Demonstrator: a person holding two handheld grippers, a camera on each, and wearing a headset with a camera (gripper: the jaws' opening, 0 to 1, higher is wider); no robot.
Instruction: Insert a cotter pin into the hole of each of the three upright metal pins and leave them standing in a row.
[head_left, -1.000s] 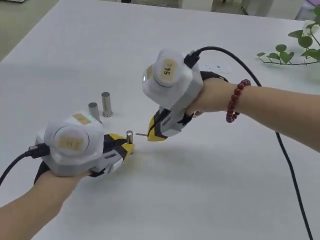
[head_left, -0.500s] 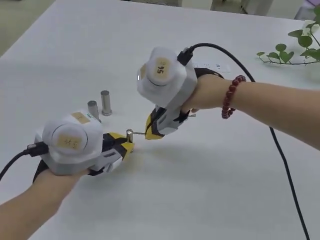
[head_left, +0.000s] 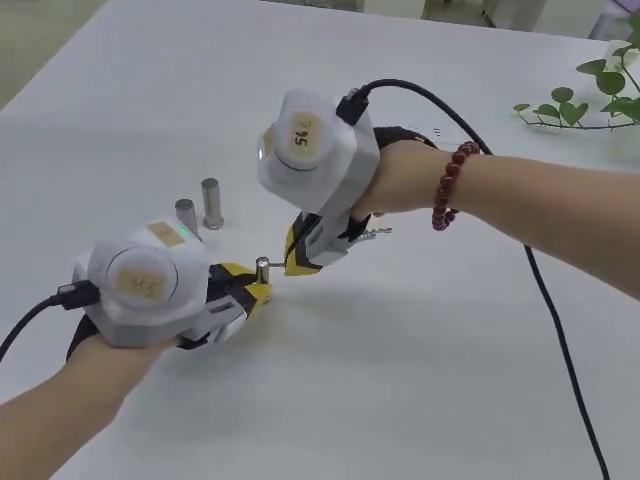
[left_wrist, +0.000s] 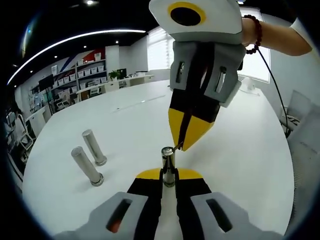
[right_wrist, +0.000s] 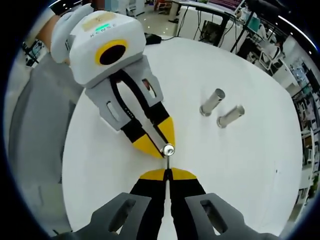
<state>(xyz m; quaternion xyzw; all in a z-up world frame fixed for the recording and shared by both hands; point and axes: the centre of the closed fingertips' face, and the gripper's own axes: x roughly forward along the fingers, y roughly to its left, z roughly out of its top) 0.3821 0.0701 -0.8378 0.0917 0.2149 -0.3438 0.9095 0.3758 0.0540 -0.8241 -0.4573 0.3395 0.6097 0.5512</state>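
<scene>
A short metal pin (head_left: 262, 268) stands upright on the white table (head_left: 420, 380), and my left gripper (head_left: 253, 288) is shut on its lower part. In the left gripper view this pin (left_wrist: 168, 164) rises between the yellow-tipped jaws. My right gripper (head_left: 290, 264) comes down from the right, shut on a thin cotter pin (right_wrist: 168, 161). The cotter pin's tip touches the side of the pin's top (right_wrist: 168, 149). Two more metal pins (head_left: 186, 216) (head_left: 211, 203) stand upright close together behind the left gripper.
A black cable (head_left: 560, 330) trails from the right gripper across the table's right side. A green plant sprig (head_left: 585, 95) lies at the far right edge. Small thin metal pieces (head_left: 376, 232) lie by the right hand.
My right gripper has moved left and slightly down, bringing the cotter pin's tip from a small gap up against the top of the held pin. The left gripper has stayed put.
</scene>
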